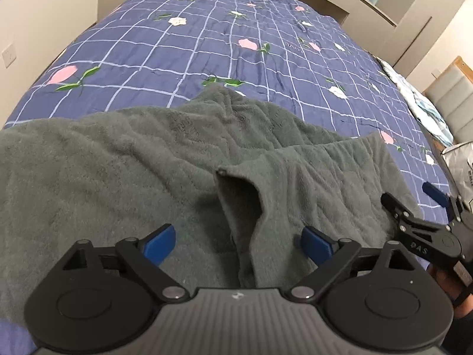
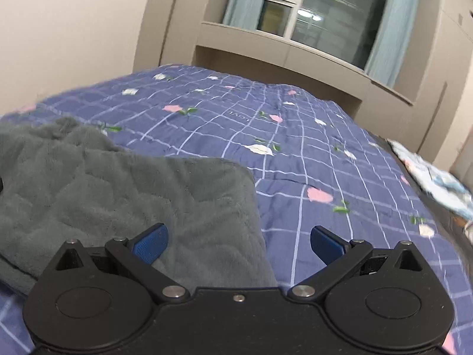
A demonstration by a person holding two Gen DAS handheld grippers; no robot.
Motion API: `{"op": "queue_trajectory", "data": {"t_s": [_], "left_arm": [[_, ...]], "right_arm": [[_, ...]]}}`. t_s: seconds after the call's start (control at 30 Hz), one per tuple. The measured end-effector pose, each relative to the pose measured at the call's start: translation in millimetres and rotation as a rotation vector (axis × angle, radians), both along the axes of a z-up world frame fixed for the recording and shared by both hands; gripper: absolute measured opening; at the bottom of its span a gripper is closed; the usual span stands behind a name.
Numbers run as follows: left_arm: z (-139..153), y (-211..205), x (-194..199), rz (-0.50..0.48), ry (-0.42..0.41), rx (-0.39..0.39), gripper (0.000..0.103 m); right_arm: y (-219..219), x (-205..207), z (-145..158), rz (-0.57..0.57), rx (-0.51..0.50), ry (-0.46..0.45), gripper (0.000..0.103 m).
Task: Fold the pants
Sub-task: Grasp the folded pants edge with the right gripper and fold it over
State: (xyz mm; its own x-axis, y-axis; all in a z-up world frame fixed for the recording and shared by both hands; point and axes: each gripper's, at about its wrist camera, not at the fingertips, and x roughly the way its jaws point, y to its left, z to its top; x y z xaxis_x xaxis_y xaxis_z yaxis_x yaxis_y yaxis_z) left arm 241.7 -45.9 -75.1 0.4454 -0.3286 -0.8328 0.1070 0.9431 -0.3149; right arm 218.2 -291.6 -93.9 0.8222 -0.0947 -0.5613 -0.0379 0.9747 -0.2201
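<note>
Grey fleece pants (image 1: 124, 177) lie crumpled on a blue checked quilt (image 1: 183, 47) with pink and white flowers. A folded flap with a dark opening (image 1: 239, 201) sits in the middle of the left wrist view. My left gripper (image 1: 238, 244) hovers just above that flap, its blue pads wide apart and touching no cloth. My right gripper (image 1: 437, 204) shows at the right edge of that view, over the pants' right side. In the right wrist view the right gripper (image 2: 238, 244) stands open above the right edge of the pants (image 2: 118, 195), nothing pinched.
The bed fills both views, with bare quilt (image 2: 310, 159) beyond and to the right of the pants. A light patterned cloth (image 2: 437, 177) lies at the bed's right edge. Cabinets and a window (image 2: 319, 14) stand behind the bed; a wall runs along the left.
</note>
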Motion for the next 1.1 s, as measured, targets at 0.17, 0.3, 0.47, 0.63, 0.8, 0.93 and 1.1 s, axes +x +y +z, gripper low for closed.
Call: {"op": "queue_trajectory", "data": {"t_s": [0.17,0.3,0.47,0.63,0.8,0.93,1.1], "left_arm": [[17.3,21.5,-12.1,0.085,-0.003,-0.029,0.102],[31.4,42.2,-34.9,0.149,-0.045,-0.010,0.102],[41.3,71.8,-68.4,0.225,-0.074,-0.010,0.102],[38.8,95.7,-100.4,0.282,-0.074,-0.020,0.102],[29.3,113.0,-118.6,0.322,-0.053,-0.046,0.102],[24.9,124.8,-130.0,0.341,-0.053,-0.074,0.102],[18.1,138.3,-133.2,0.377,-0.054,-0.096,0.102]], "right_arm": [[17.9,-31.1,15.6,0.110,0.003,-0.070,0.102],[46.6,-56.2,20.0,0.258,-0.014,-0.109,0.102],[83.0,-73.3,18.2,0.417,-0.060,-0.092,0.084],[105.9,-81.3,13.7,0.502,-0.071,-0.055,0.057],[123.8,-79.1,8.9,0.548,-0.124,-0.025,0.031],[126.1,-82.8,15.6,0.546,-0.118,-0.013,0.007],[121.1,-95.4,28.6,0.538,-0.108,-0.026,0.006]]}}
